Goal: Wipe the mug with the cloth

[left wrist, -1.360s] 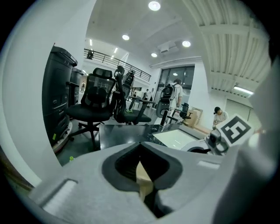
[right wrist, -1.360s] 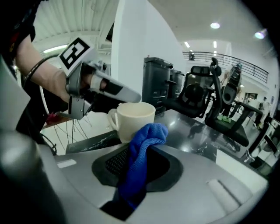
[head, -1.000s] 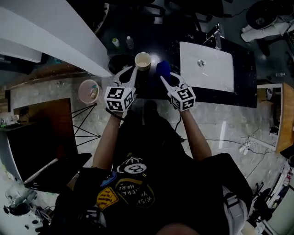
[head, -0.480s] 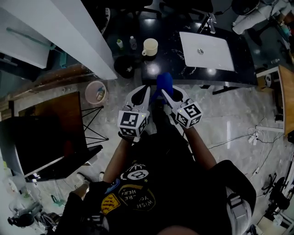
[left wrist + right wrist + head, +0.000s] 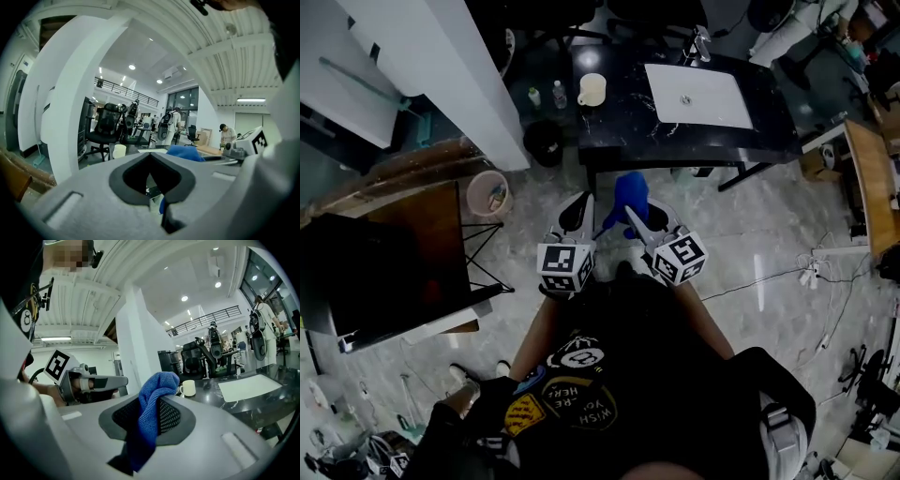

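The cream mug (image 5: 592, 89) stands upright on the black table (image 5: 619, 122), far ahead of both grippers. My right gripper (image 5: 630, 214) is shut on a blue cloth (image 5: 628, 199), which bunches up above its jaws over the floor. In the right gripper view the cloth (image 5: 154, 401) hangs through the jaws and the mug (image 5: 188, 388) shows small behind it. My left gripper (image 5: 578, 214) sits beside the right one, shut with nothing in it. In the left gripper view the mug (image 5: 120, 151) is distant and the cloth (image 5: 185, 153) lies to the right.
A white rectangular basin (image 5: 698, 97) fills the table's right part, and two small bottles (image 5: 546, 95) stand left of the mug. A black bin (image 5: 544, 141) and a pink bucket (image 5: 489, 194) sit on the floor beside a white pillar (image 5: 441, 66). Office chairs stand beyond the table.
Both grippers have drawn back from the table to over the floor, and the mug now lies much farther ahead. The cloth has stayed in the right gripper.
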`<state>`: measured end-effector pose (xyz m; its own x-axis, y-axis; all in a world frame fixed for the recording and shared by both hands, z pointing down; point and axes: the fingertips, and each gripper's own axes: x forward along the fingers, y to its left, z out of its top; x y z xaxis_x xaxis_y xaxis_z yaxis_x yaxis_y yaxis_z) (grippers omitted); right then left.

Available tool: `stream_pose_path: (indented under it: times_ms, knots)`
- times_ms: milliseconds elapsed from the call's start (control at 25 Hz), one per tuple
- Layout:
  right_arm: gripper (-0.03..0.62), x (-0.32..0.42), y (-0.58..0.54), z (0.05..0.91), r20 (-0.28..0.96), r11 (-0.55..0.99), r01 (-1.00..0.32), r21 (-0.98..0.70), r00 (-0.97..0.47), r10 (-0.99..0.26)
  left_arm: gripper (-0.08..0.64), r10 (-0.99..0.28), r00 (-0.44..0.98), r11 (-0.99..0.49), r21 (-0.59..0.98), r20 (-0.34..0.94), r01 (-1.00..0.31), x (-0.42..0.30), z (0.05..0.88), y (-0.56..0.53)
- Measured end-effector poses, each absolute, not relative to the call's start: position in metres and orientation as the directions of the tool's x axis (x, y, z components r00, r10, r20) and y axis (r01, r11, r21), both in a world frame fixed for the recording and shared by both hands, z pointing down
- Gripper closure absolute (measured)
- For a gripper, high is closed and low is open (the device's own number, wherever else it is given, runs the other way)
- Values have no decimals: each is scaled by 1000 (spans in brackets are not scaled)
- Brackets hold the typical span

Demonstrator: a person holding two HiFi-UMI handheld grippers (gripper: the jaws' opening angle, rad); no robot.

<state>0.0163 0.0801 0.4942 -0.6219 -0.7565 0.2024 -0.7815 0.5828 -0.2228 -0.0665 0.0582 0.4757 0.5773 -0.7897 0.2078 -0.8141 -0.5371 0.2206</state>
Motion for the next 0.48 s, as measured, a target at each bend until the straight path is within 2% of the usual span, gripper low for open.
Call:
stream_pose_path:
  times_ms: [320, 480]
  knots:
    - [506, 42, 87, 451, 123, 592, -779, -206, -620, -775, 555, -794, 568, -579, 15, 217, -815, -34, 446, 70]
    - [506, 43, 95, 445, 103, 606, -768, -209, -633, -767, 555, -787, 572, -587, 5, 229, -810, -26, 445, 79]
